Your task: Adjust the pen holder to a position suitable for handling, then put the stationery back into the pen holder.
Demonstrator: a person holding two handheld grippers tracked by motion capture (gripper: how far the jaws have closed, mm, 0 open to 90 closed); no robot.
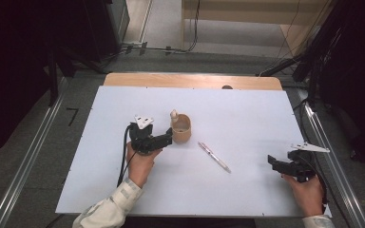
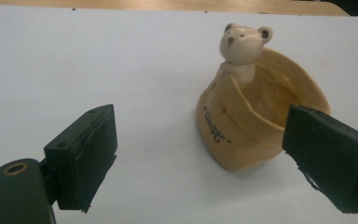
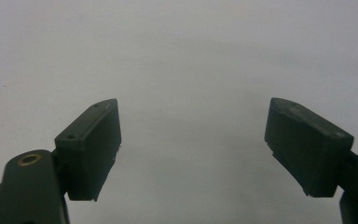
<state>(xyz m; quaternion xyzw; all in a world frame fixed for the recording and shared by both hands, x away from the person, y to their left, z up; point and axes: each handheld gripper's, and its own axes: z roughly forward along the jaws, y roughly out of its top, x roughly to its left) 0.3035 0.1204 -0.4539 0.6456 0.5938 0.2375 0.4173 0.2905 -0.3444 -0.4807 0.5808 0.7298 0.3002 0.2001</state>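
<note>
From above, the left claw (image 1: 169, 137) sits just beside the bear cup (image 1: 181, 127) on the white bench (image 1: 247, 114), a pen (image 1: 214, 156) lying nearby. In the left gripper view its jaws gape wide, gripping nothing, the cup just ahead. In the right gripper view the right claw (image 3: 193, 144) stands wide open and empty.

Pen (image 1: 214, 156) details (too small), cup (image 2: 261, 126) rim partly hidden

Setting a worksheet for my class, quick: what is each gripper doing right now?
Left gripper: open, holding nothing; the bear cup stands just ahead.
Right gripper: open, holding nothing, over the bare white table.
</note>
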